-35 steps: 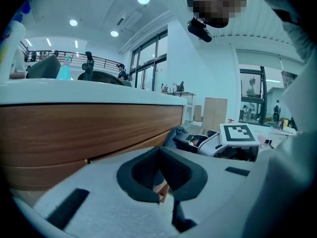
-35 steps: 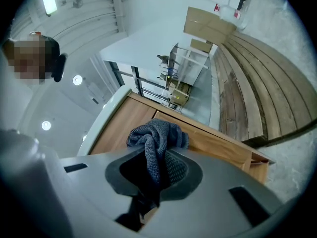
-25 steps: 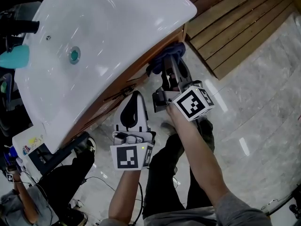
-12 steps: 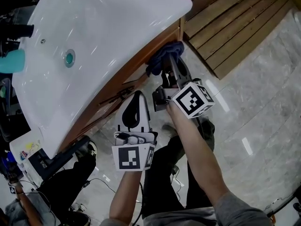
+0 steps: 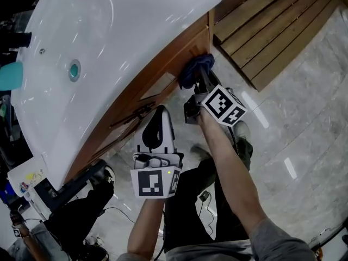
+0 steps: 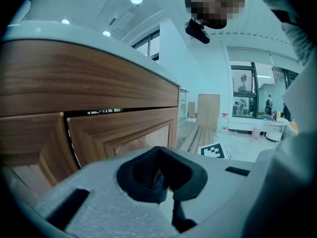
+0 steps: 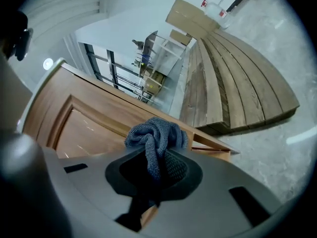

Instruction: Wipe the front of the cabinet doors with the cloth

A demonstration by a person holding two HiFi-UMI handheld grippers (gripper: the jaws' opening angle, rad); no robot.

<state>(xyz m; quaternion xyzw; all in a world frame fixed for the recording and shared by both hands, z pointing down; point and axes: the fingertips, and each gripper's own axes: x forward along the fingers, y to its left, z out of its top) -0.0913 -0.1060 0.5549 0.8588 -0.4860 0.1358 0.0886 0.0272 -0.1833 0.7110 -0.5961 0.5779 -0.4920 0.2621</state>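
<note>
In the head view, a white glossy basin (image 5: 125,31) tops a wooden cabinet (image 5: 163,75) on a grey polished stone floor (image 5: 304,135), with a slatted wooden platform (image 5: 272,26) beyond. The right arm reaches forward and the right gripper (image 5: 200,81) holds a dark blue knitted cloth (image 5: 196,69) at the cabinet front near its corner. The left gripper (image 5: 157,113) hangs back, just beside the cabinet.

In the left gripper view, panelled doors (image 6: 124,138) fill the left. The jaws are together on nothing.

In the right gripper view, the jaws clamp the bunched cloth (image 7: 156,135) before a door panel (image 7: 84,133). Contact is hard to make out.
</note>
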